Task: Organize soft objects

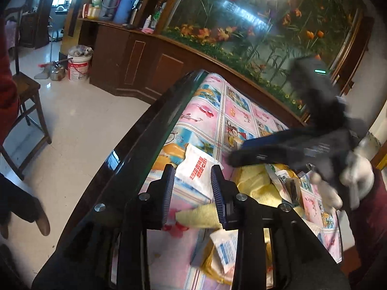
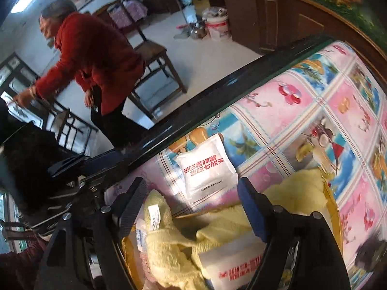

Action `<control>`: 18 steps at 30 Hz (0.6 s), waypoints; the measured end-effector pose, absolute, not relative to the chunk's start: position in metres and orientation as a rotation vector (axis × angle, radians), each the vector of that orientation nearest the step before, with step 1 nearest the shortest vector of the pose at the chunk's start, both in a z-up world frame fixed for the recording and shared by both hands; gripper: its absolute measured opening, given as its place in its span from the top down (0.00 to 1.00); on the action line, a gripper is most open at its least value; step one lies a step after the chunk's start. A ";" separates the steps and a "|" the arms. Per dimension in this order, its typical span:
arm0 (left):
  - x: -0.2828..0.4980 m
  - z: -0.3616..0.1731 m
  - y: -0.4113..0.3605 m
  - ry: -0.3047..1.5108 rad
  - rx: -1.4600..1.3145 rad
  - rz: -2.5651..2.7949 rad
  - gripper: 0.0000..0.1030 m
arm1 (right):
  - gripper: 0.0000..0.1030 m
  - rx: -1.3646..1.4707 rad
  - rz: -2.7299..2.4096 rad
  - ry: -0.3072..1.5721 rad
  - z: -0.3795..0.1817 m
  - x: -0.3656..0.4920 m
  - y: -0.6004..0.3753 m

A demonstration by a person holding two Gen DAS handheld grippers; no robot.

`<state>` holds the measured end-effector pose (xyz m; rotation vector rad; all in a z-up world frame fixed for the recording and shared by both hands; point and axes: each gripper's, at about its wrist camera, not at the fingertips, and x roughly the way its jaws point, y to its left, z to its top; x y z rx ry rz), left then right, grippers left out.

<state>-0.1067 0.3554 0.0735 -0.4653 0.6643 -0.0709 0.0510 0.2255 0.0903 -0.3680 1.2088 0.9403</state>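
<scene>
A white tissue packet with red print [image 1: 197, 169] [image 2: 208, 166] lies on the patterned tablecloth near the table's dark edge. A yellow fluffy towel [image 1: 256, 183] [image 2: 183, 239] is heaped beside it, with more white packets [image 2: 232, 265] [image 1: 226, 246] tucked in it. My left gripper [image 1: 192, 193] is open and empty, its fingers either side of the near end of the tissue packet, above it. My right gripper [image 2: 193, 207] is open and empty over the towel heap. It also shows in the left wrist view [image 1: 278, 149], blurred, held by a gloved hand.
The table has a glossy black rim [image 1: 135, 149] with floor beyond it. A person in a red coat [image 2: 96, 60] stands by wooden chairs [image 2: 154, 55]. A white bucket [image 1: 79, 65] and a dark wood cabinet [image 1: 145, 60] stand further back.
</scene>
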 end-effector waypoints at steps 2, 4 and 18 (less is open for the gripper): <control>-0.117 0.072 0.360 0.648 -0.468 -0.068 0.70 | 0.25 -0.464 0.924 1.297 0.065 0.063 0.256; -0.125 0.069 0.363 0.639 -0.462 -0.061 0.70 | 0.25 -0.500 0.906 1.321 0.057 0.067 0.265; -0.147 0.050 0.379 0.631 -0.507 -0.090 0.70 | 0.14 -0.927 0.814 1.376 -0.008 0.033 0.325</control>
